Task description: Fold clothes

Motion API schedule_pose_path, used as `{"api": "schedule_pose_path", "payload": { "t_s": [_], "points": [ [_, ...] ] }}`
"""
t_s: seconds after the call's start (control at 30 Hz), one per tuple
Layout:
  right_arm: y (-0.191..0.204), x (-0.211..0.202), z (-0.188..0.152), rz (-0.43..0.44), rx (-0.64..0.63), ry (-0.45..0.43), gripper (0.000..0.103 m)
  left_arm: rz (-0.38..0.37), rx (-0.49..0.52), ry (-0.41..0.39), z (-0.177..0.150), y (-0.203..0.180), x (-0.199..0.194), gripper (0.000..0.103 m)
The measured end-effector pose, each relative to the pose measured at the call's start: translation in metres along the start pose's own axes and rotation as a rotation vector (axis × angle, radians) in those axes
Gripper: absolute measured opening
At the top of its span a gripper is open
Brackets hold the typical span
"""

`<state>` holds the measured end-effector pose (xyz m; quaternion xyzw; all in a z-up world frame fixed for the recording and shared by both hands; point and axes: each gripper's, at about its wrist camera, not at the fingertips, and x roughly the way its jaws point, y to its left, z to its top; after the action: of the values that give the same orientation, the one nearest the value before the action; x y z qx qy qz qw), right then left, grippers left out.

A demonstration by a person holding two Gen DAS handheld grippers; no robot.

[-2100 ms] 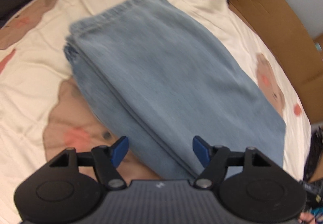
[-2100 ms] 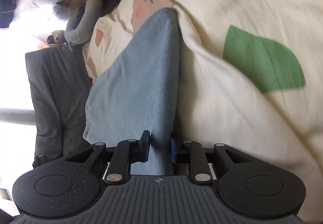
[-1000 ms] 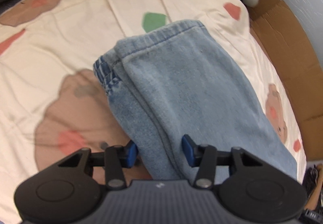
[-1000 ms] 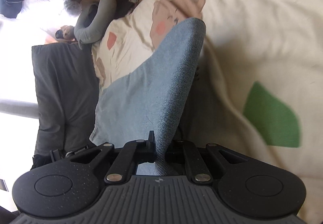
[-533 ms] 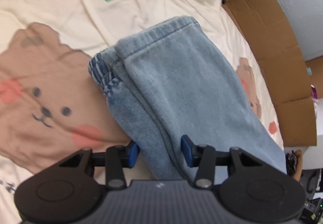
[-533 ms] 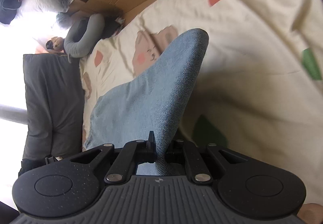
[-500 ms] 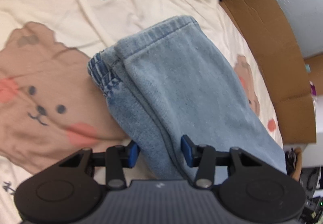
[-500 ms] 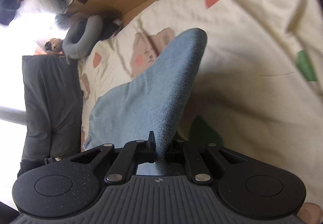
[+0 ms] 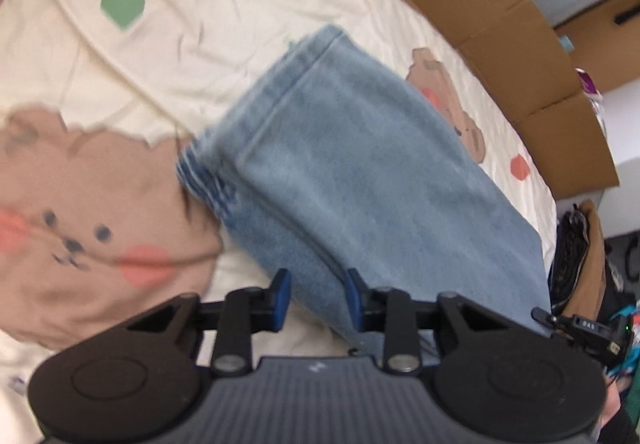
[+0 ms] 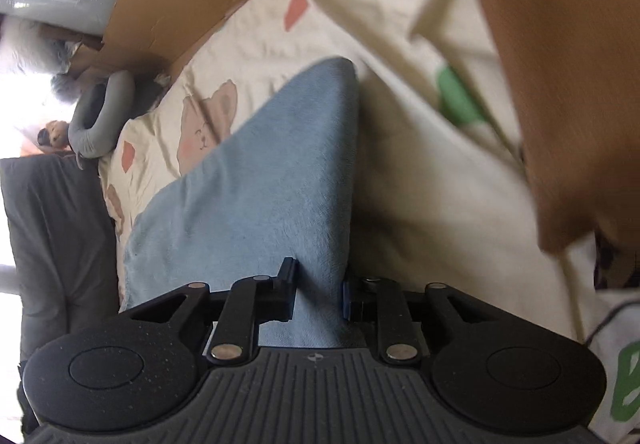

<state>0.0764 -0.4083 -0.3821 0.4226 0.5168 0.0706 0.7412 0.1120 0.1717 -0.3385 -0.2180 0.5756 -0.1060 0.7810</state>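
Observation:
Folded light-blue jeans (image 9: 360, 172) lie on a cream bedspread with bear prints (image 9: 200, 4), their hem pointing away in the left wrist view. My left gripper (image 9: 317, 296) is shut on the thick near edge of the fold, denim filling the gap between its blue pads. In the right wrist view the jeans (image 10: 272, 180) rise as a tented ridge from the bedspread (image 10: 420, 184). My right gripper (image 10: 318, 294) is shut on the jeans' near end, the cloth pinched between its fingers. Both views are blurred by motion.
Flattened brown cardboard (image 9: 500, 36) lines the bed's far right side; more cardboard (image 10: 560, 64) looms close on the right. A grey neck pillow (image 10: 100, 116) lies at the bed's far end beside a dark grey cover (image 10: 52, 236). Bags and clutter (image 9: 580, 252) sit off the bed.
Both grippers have swung with the jeans toward the cardboard side of the bed. The left fingers have closed tighter on the fold. Cardboard now fills the right of the right wrist view.

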Motion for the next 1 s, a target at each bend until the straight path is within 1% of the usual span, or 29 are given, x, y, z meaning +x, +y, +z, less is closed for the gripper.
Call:
{"api": "schedule_pose_path", "payload": {
  "t_s": [0.03,0.07,0.13,0.23,0.47,0.53,0.6,0.63,0.67,0.73,0.83,0.93,1.0],
  "points": [
    [-0.004,-0.001,-0.003,0.011,0.008,-0.001,0.022,0.004,0.019,-0.01,0.001,0.0,-0.006,0.03],
    [-0.008,-0.003,-0.006,0.017,0.011,0.001,0.028,0.006,0.032,-0.013,0.004,-0.003,-0.006,0.03],
    [-0.014,-0.004,-0.013,0.023,0.015,0.016,0.032,0.011,0.056,-0.02,0.009,-0.008,-0.005,0.03],
    [-0.022,-0.003,-0.025,0.02,0.016,0.059,0.033,0.018,0.094,-0.03,0.017,-0.016,-0.004,0.03],
    [-0.038,-0.007,-0.055,0.038,0.055,0.115,0.034,0.035,0.18,-0.05,0.036,-0.033,0.001,0.027],
    [-0.04,-0.008,-0.063,0.038,0.06,0.123,0.034,0.05,0.21,-0.017,0.037,-0.035,0.012,0.027],
    [-0.041,-0.01,-0.071,0.036,0.063,0.127,0.034,0.066,0.228,0.034,0.036,-0.033,0.025,0.023],
    [-0.041,-0.012,-0.073,0.039,0.067,0.128,0.034,0.081,0.245,0.045,0.034,-0.032,0.03,0.02],
    [-0.041,-0.015,-0.074,0.046,0.071,0.125,0.032,0.096,0.26,0.055,0.033,-0.031,0.035,0.013],
    [-0.04,-0.022,-0.074,0.061,0.074,0.12,0.029,0.116,0.263,0.071,0.031,-0.027,0.042,0.012],
    [-0.043,-0.03,-0.074,0.081,0.097,0.114,0.028,0.14,0.266,0.09,0.028,-0.018,0.052,0.003],
    [-0.044,-0.028,-0.076,0.049,0.095,0.114,0.032,0.115,0.221,0.094,0.032,-0.009,0.057,0.003],
    [-0.046,-0.021,-0.08,0.038,0.109,0.119,0.037,0.127,0.217,0.087,0.034,-0.014,0.053,0.002]
  ]
}}
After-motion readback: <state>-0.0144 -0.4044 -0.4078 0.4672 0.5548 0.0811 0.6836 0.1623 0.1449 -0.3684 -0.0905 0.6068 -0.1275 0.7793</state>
